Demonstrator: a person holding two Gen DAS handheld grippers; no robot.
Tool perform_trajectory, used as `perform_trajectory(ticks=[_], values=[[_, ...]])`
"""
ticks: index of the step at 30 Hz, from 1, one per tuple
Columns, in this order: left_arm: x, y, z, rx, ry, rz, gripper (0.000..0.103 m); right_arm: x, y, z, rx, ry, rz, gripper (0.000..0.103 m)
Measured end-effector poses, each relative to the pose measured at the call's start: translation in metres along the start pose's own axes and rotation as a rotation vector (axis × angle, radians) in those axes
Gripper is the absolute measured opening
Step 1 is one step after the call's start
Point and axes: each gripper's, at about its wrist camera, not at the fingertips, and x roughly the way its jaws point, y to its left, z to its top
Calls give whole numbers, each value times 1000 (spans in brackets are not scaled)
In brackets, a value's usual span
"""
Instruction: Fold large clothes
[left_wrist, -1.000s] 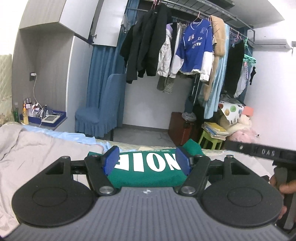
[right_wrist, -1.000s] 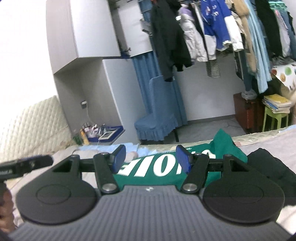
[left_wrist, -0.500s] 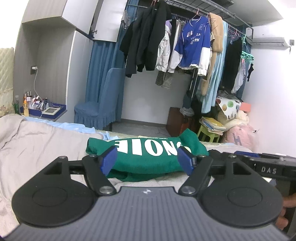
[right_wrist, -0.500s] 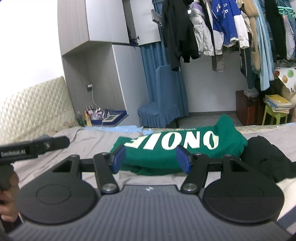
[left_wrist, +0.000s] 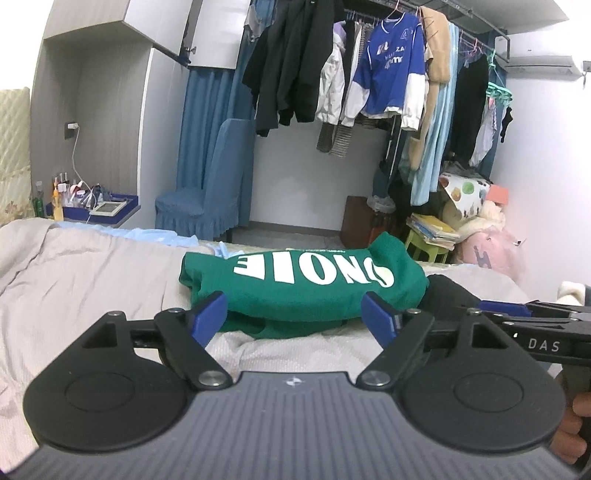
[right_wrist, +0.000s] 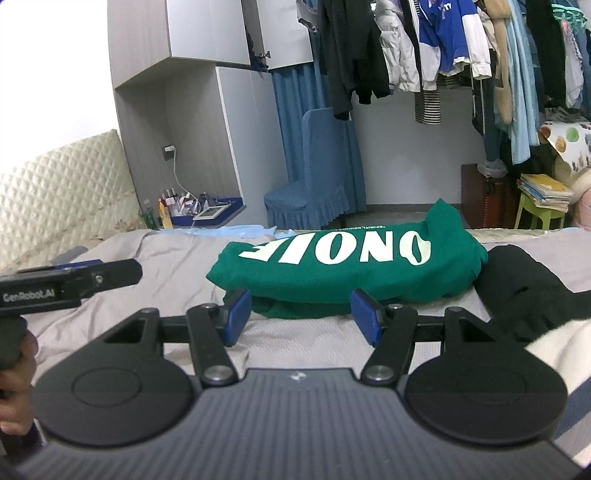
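A folded green garment (left_wrist: 303, 288) with white letters lies on the grey bed sheet (left_wrist: 92, 266). My left gripper (left_wrist: 294, 319) sits just in front of its near edge. Its jaws are opening, and the blue pads stand either side of that edge without pressing it. My right gripper (right_wrist: 301, 314) is open in front of the same green garment (right_wrist: 343, 269), its pads off the cloth. The right gripper's tip (left_wrist: 517, 317) reaches in from the right of the left wrist view. The left gripper's tip (right_wrist: 74, 280) shows at the left of the right wrist view.
A black garment (right_wrist: 524, 291) lies bunched against the green one's right end. A white and striped cloth (right_wrist: 554, 354) is at the near right. Beyond the bed stand a blue chair (left_wrist: 207, 192), a bedside shelf (left_wrist: 99, 210) with bottles and a full clothes rail (left_wrist: 369, 74).
Both grippers have drawn back from the green garment and sunk. It now lies on the bed ahead of the fingertips. The left jaws have spread wider.
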Motion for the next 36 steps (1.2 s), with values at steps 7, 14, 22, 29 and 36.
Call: perform_trajectory(ticks=[7, 14, 22, 29, 36], values=[[4, -5, -4, 25, 11, 8, 88, -1, -5, -6, 14, 13, -14, 63], [10, -12, -8, 33, 23, 8, 93, -3, -9, -7, 22, 20, -23, 65], [11, -16, -10, 38, 24, 5, 99, -5, -12, -8, 26, 24, -31, 78], [12, -10, -9, 12, 44, 48, 103, -5, -14, -4, 34, 10, -36, 89], [12, -7, -10, 23, 62, 82, 103, -4, -12, -3, 21, 15, -43, 89]])
